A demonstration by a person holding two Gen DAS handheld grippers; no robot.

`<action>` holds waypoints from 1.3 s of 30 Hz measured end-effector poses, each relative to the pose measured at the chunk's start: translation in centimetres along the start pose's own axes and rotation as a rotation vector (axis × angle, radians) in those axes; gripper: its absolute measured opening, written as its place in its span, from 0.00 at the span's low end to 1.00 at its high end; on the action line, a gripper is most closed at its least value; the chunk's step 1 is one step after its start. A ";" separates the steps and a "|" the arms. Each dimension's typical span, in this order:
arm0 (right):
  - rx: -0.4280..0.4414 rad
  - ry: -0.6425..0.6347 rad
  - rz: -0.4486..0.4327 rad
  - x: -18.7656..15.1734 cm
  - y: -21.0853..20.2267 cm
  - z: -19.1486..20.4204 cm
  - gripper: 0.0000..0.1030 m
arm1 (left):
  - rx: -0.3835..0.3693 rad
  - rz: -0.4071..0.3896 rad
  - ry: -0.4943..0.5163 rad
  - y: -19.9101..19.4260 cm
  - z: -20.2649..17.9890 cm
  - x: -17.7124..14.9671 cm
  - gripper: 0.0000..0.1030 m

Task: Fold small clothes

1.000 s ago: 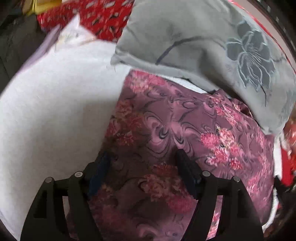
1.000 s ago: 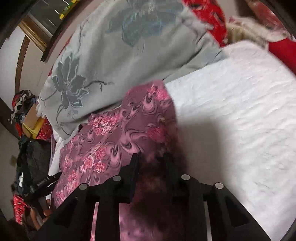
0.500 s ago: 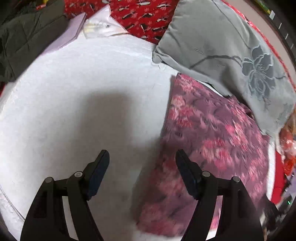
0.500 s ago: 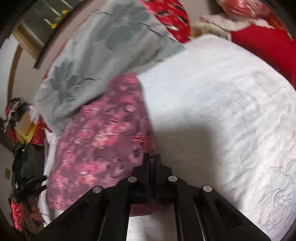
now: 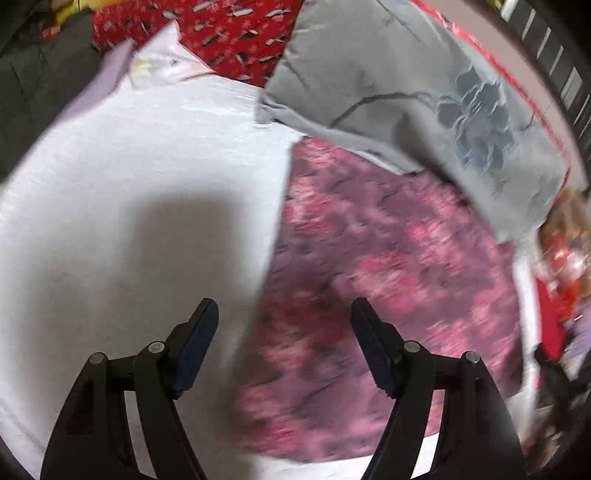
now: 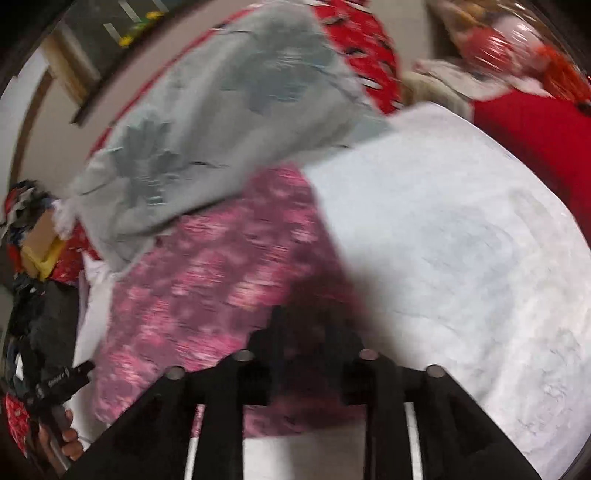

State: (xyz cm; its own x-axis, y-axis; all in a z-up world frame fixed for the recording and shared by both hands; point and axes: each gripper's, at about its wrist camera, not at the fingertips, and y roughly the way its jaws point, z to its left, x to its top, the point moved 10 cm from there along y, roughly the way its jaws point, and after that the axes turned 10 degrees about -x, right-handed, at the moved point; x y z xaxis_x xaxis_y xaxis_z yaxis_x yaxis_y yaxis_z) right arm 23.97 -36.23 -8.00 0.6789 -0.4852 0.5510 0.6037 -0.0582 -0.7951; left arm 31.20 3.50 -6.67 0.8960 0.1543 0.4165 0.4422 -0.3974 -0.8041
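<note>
The left gripper [image 5: 282, 314] hovers with its jaws wide apart and nothing between them, its left finger over bare white bedspread [image 5: 140, 184] and its right finger over the pink floral garment [image 5: 369, 266]. The right gripper [image 6: 310, 325] has just been opening: its jaws stand a little apart over the near right corner of the same garment [image 6: 221, 266], and in the dark shadow there I cannot tell whether any cloth is caught between them.

The pink floral garment lies flat on the bedspread as a roughly rectangular folded shape; both views are blurred, so its pattern shows only as pink blooms on a purple ground. In the left wrist view its straight left edge runs just beside the gripper's shadow, with the open white bedspread [image 6: 461, 240] to the garment's left.

Beyond the garment, a grey cushion with a floral print [image 5: 424, 92] overlaps its far edge. Farther off than the cushion lies red patterned fabric [image 5: 236, 26], and to the far left of the garment a pale lilac cloth [image 5: 99, 85] rests at the bedspread's edge beside dark clothing [image 5: 33, 85].

In the right wrist view, a person's hand [image 6: 62, 439] on the other handle shows at the garment's near left, and a heap of clothes [image 6: 26, 221] lies past that.
</note>
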 end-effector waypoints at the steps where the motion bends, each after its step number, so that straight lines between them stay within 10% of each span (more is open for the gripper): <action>1: 0.003 -0.017 -0.002 0.0 0.4 0.7 0.32 | -0.011 0.025 -0.015 0.9 -0.2 -0.1 0.72; 9: -0.123 -0.110 0.064 -2.2 4.1 3.5 0.47 | -0.008 0.092 -0.035 3.2 0.0 0.1 0.77; 19: 0.201 -0.644 0.133 -13.8 1.0 22.4 0.61 | -0.013 0.055 -0.213 0.0 6.8 2.3 0.77; 26: 0.150 -1.101 -0.048 -21.6 0.4 30.1 0.74 | -0.063 0.117 -0.205 -1.8 7.8 1.8 0.77; 31: -0.023 -1.218 -0.295 -20.9 1.6 32.5 0.77 | -0.114 0.206 -0.191 -1.1 6.7 1.5 0.77; 35: -0.044 -1.174 -0.336 -18.6 2.8 33.6 0.66 | -0.364 0.269 -0.270 0.2 3.9 2.1 0.77; 37: -0.016 -1.142 -0.312 -17.5 2.7 33.4 0.12 | -0.457 0.294 -0.332 1.3 2.8 3.0 0.77; 39: 0.022 -1.092 -0.321 -16.1 1.9 33.2 0.14 | -0.475 0.321 -0.349 2.4 2.1 3.6 0.77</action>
State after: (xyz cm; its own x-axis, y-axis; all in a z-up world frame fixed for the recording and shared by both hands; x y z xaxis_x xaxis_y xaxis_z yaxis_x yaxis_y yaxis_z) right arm 28.05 0.45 -9.91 0.4861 0.5693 0.6631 0.8153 -0.0222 -0.5786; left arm 35.62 4.96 -7.98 0.9762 0.2137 -0.0383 0.1565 -0.8149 -0.5581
